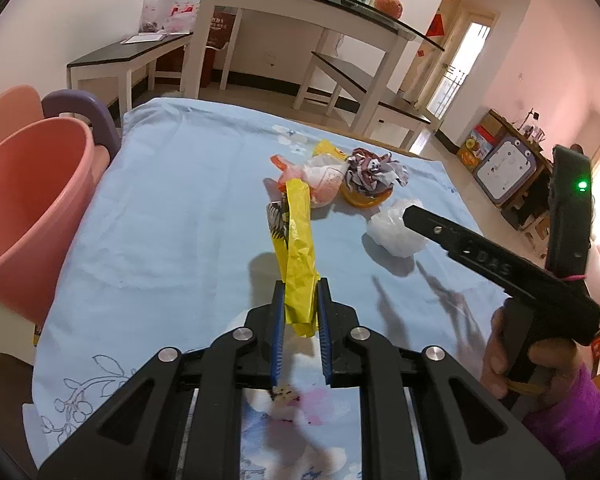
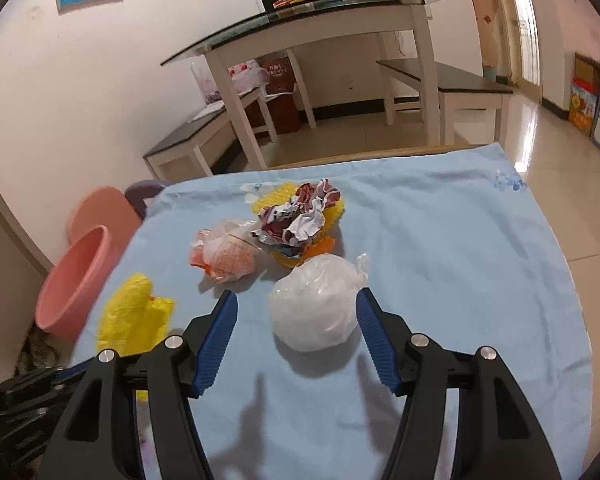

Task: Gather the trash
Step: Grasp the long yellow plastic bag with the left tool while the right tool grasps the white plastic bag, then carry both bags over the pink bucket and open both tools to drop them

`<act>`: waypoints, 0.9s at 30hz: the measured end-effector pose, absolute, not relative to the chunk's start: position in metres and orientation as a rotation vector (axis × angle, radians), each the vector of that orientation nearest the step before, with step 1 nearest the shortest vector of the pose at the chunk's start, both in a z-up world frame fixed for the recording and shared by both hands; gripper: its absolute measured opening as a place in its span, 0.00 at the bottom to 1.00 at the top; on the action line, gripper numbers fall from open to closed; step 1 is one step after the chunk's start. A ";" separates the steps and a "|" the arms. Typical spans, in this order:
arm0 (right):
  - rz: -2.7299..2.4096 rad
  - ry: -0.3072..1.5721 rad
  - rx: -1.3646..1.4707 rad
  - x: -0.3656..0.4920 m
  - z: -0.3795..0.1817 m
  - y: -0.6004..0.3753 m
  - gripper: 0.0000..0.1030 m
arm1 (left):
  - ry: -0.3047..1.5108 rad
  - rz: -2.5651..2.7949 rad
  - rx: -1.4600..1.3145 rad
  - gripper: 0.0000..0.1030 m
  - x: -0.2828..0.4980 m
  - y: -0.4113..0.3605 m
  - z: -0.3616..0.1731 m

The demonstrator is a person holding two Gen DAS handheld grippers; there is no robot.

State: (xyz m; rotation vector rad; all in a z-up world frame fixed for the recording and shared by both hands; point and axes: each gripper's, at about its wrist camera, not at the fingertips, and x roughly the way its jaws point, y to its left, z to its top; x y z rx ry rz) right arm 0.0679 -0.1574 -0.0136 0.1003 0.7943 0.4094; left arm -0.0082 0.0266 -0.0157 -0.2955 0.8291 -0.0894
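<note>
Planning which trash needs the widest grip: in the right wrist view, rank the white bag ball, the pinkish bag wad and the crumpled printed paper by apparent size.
1. White bag ball, though it lies nearest the camera.
2-3. Pinkish bag wad and crumpled printed paper look alike; no ranking.

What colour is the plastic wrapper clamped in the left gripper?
Yellow. The wrapper shows best in the left wrist view, pinched in the left gripper.
</note>
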 end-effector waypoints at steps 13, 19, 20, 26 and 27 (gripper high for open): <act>0.376 0.856 0.070 0.075 -0.024 -0.157 0.24 | 0.818 -0.088 -0.343 0.14 -0.014 0.042 -0.019; 0.400 0.854 0.076 0.061 -0.019 -0.155 0.22 | 0.802 -0.084 -0.353 0.14 -0.019 0.048 -0.018; 0.414 0.850 0.075 0.058 -0.017 -0.153 0.22 | 0.798 -0.081 -0.354 0.14 -0.019 0.050 -0.017; 0.510 0.791 0.025 0.039 0.000 -0.127 0.22 | 0.760 -0.049 -0.363 0.14 -0.025 0.063 -0.009; 0.530 0.782 0.013 0.035 0.003 -0.120 0.22 | 0.751 -0.041 -0.362 0.14 -0.026 0.066 -0.007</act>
